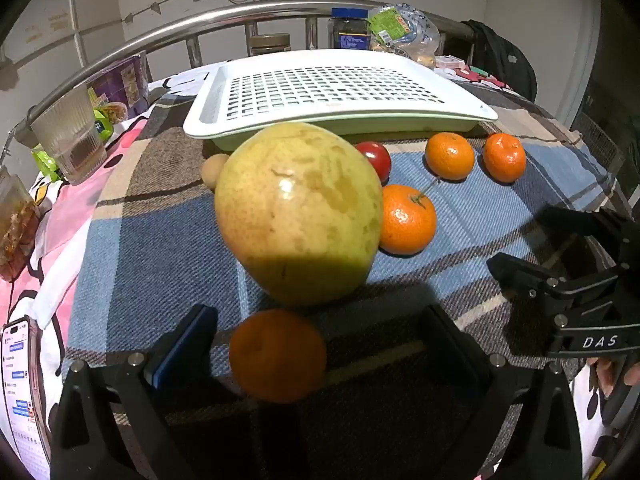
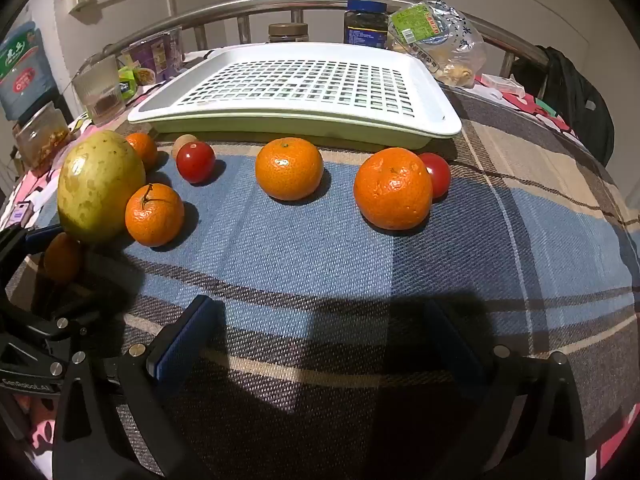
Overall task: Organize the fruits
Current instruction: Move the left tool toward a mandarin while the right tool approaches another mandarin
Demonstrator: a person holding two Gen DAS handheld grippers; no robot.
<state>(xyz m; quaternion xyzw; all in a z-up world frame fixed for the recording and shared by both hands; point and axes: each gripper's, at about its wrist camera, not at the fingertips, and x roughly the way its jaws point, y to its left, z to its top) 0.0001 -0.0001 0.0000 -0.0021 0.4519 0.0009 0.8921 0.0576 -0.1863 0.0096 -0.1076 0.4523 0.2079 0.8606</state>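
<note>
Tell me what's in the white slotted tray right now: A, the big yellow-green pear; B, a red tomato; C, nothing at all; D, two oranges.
C: the white slotted tray shows only bare slats, while the pear, the oranges and the tomatoes all lie on the plaid cloth in front of it.

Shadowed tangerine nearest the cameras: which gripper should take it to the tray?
Left. The left gripper is open with that tangerine between its fingers; the right gripper, also open, has only cloth ahead.
</note>
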